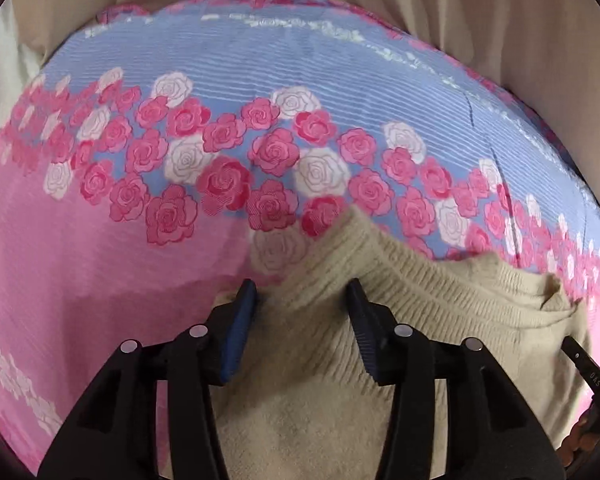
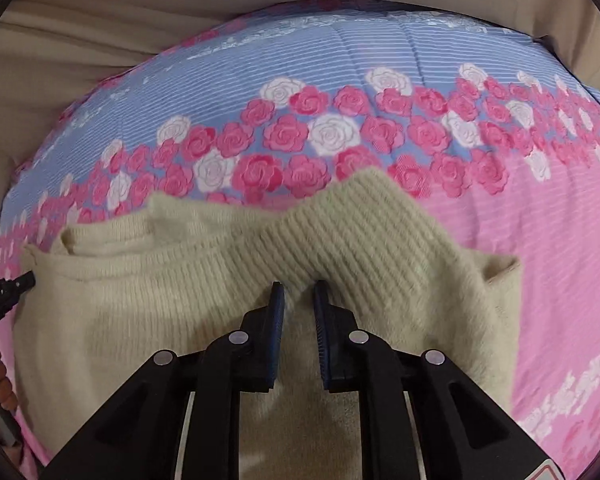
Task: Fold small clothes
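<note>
A small beige ribbed knit garment point(image 1: 380, 300) lies on a bed sheet point(image 1: 100, 248) printed pink and blue with roses. In the left wrist view my left gripper point(image 1: 302, 292) stands open, its jaws wide apart over the garment's left ribbed corner. In the right wrist view the same garment point(image 2: 180, 288) spreads across the lower middle, and my right gripper point(image 2: 299, 292) has its jaws close together with a fold of the ribbed edge between them. The left gripper's tip shows at the left edge of the right wrist view point(image 2: 8, 286).
The sheet point(image 2: 520, 220) covers a bed that fills both views. Beige cloth or curtain point(image 1: 500, 20) hangs behind the far edge of the bed. Part of the other gripper and a hand point(image 1: 588, 376) shows at the right edge of the left wrist view.
</note>
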